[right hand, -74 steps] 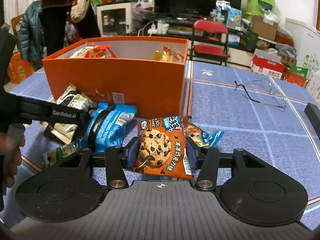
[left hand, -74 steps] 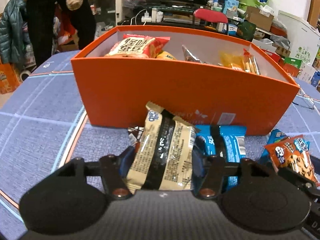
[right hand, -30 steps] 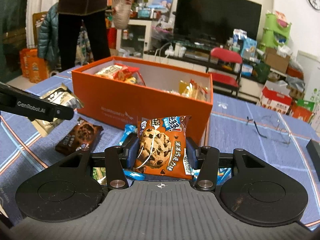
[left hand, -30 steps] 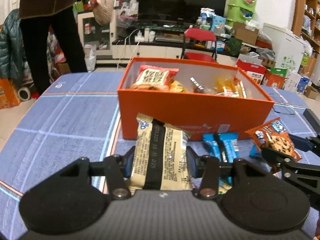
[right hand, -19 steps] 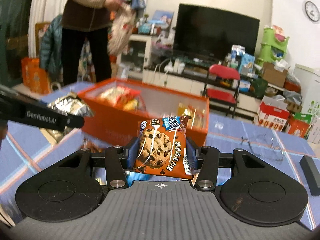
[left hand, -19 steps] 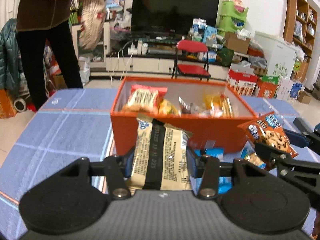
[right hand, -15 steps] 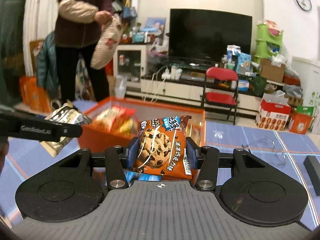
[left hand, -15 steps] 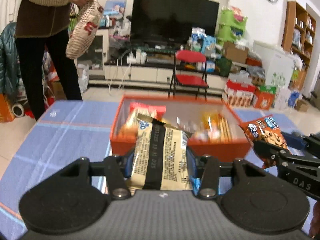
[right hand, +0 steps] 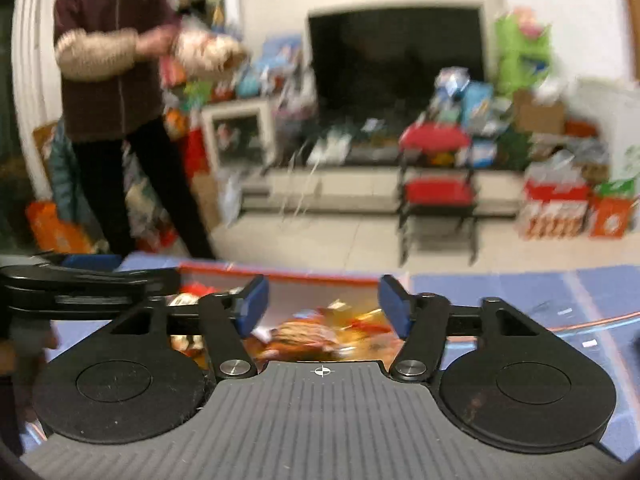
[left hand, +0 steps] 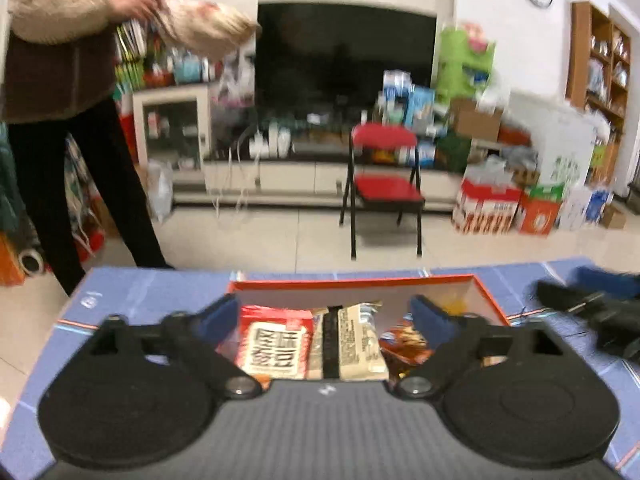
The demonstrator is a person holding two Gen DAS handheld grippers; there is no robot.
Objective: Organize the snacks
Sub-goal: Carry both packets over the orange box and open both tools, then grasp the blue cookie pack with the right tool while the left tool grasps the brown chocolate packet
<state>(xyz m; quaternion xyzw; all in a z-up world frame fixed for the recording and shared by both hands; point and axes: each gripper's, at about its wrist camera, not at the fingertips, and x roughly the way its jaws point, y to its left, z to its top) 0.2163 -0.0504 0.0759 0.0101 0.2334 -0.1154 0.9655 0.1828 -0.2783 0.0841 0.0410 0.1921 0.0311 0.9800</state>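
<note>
Left wrist view: left gripper (left hand: pixel 326 316) above the orange box (left hand: pixel 491 307), jaws opening and spread wide, pads clear of everything; beige packet with black stripe (left hand: pixel 352 342) lies in the box below and between the fingers, beside a red-and-white packet (left hand: pixel 276 340) on its left and a brown-orange wrapper (left hand: pixel 406 344) on its right; box stands on the blue tablecloth (left hand: pixel 120 292); right gripper enters blurred at the right edge. Right wrist view: right gripper (right hand: pixel 322 304) over the same box, jaws opening, about half spread, blue pads (right hand: pixel 252 304) touching nothing; cookie packet (right hand: pixel 304 338) lies blurred in the box under the gap, among yellow and orange wrappers that cannot be told apart; left gripper's arm crosses at left over the box corner. Background: red folding chair (left hand: pixel 384 160), dark television (left hand: pixel 344 60), a standing person (left hand: pixel 60 80) handling a knitted bag (left hand: pixel 200 28).
</note>
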